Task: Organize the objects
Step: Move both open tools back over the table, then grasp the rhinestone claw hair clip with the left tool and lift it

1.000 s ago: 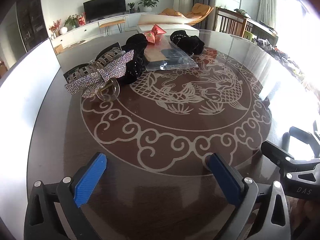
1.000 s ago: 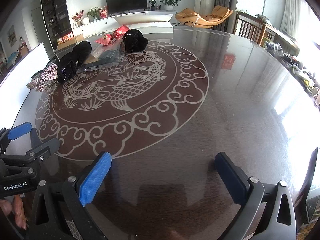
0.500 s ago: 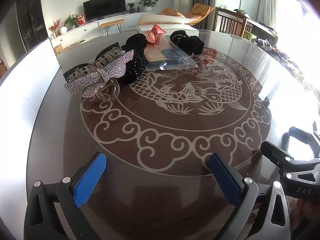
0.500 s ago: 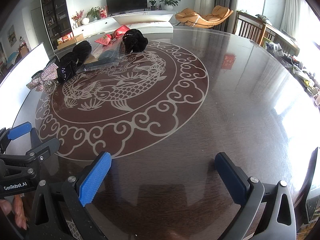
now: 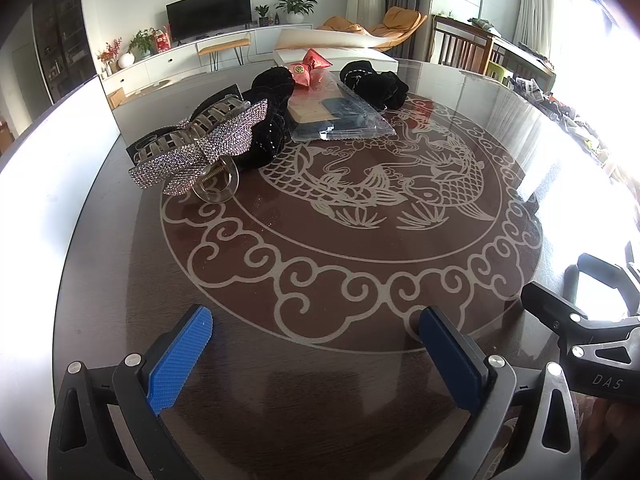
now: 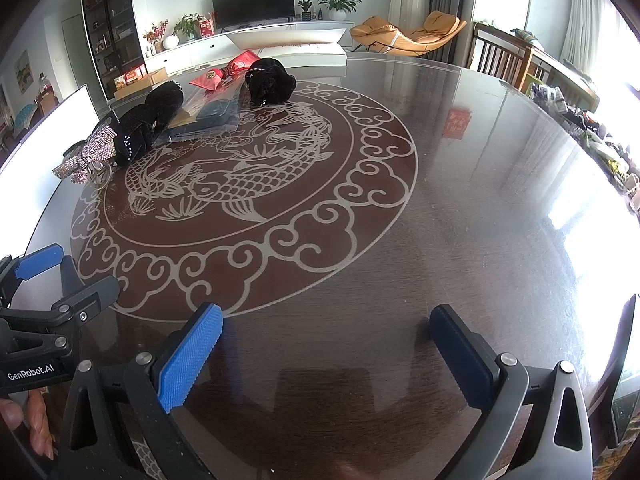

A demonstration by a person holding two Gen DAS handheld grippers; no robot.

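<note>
A rhinestone bow hair claw [image 5: 200, 148] [image 6: 86, 156] lies at the far left of the round glass-topped table [image 5: 360, 360] [image 6: 480, 200]. Behind it sit a black velvet scrunchie [image 5: 264, 120] [image 6: 144, 120], a clear plastic bag with dark items [image 5: 340, 116] [image 6: 212, 114], a red bow ornament [image 5: 308, 70] [image 6: 224, 72] and a second black scrunchie [image 5: 376, 84] [image 6: 270, 82]. My left gripper [image 5: 316, 328] is open, low over the near table edge, far from the objects. My right gripper [image 6: 328, 328] is open beside it, nothing between its fingers.
A white board [image 5: 48, 184] stands along the table's left edge. A white tray [image 5: 332, 46] rests at the far edge. Wooden chairs [image 6: 504, 56] and clutter [image 6: 600, 136] line the right side. The right gripper's body [image 5: 592, 332] shows at the left view's right.
</note>
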